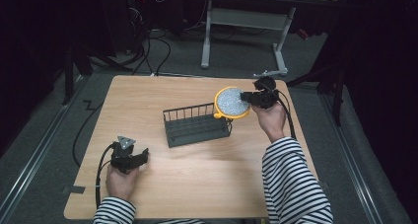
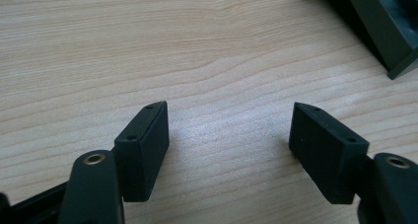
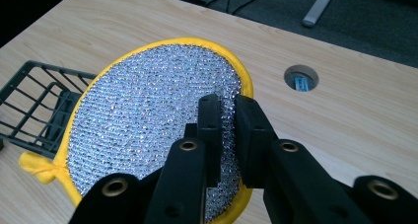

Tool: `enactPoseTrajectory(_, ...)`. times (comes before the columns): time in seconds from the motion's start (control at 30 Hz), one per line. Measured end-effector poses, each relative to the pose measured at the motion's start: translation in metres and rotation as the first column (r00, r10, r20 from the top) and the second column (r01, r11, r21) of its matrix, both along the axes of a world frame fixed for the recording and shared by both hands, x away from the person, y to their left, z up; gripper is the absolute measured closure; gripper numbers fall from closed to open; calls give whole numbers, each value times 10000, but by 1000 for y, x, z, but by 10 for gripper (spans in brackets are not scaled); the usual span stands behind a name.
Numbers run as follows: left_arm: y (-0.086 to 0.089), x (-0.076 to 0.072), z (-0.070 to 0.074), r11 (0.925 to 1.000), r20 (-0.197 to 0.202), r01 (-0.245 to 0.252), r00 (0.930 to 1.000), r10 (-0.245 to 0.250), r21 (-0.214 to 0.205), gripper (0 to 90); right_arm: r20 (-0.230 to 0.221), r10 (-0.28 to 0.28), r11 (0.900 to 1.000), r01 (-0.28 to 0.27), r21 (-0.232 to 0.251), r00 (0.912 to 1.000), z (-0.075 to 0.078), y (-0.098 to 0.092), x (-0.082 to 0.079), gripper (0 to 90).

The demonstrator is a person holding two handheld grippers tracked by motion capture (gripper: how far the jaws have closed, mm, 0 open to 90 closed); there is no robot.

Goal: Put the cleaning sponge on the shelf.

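The right gripper [image 3: 224,113] had its jaws pinched on the near edge of a round pot holder [image 3: 148,120], silver mesh with a yellow rim, held tilted above the right end of the wire basket [image 1: 197,124]. With so thin a bite on the rim, the pad could have swung or slipped free and missed the basket. The left gripper [image 2: 229,150] rested low over the bare table [image 2: 197,46], jaws wide apart and empty. How deep the grip reached was hard to judge, and the basket floor was probably bare.
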State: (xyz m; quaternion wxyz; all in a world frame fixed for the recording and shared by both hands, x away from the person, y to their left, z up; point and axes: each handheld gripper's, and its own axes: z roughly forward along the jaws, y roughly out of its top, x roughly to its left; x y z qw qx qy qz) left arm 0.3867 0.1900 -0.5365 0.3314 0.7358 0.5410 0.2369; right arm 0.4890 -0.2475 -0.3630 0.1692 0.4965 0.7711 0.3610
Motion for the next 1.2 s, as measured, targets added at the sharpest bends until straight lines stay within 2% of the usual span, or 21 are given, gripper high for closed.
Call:
enactPoseTrajectory(0.23, 0, 0, 0, 10000, -5, 4, 10000, -4, -2, 321, -102, 91, 9999, -93, -106, 9999, -5, 21, 11, 822)
enactPoseTrajectory(0.53, 0, 0, 0, 10000, -14, 16, 10000, -16, 2, 320, -314, 107, 9995, -116, -282, 9995, -21, 47, 22, 820)
enactPoseTrajectory(1.0, 0, 0, 0, 10000, -46, -52, 10000, 52, -1, 300, -402, 80, 9987, -100, -506, 9992, -34, 64, 31, 812)
enactPoseTrajectory(1.03, 0, 0, 0, 10000, -45, -52, 10000, 52, 3, 300, -408, 76, 9984, -99, -563, 9991, -35, 66, 30, 810)
enactPoseTrajectory(1.07, 0, 0, 0, 10000, -45, -53, 10000, 53, 1, 300, -312, 150, 9964, -175, -830, 9994, -36, 68, 30, 805)
enactPoseTrajectory(1.2, 0, 0, 0, 10000, -43, -52, 10000, 52, 0, 300, -266, 283, 9940, -309, -1052, 9992, -39, 71, 28, 837)
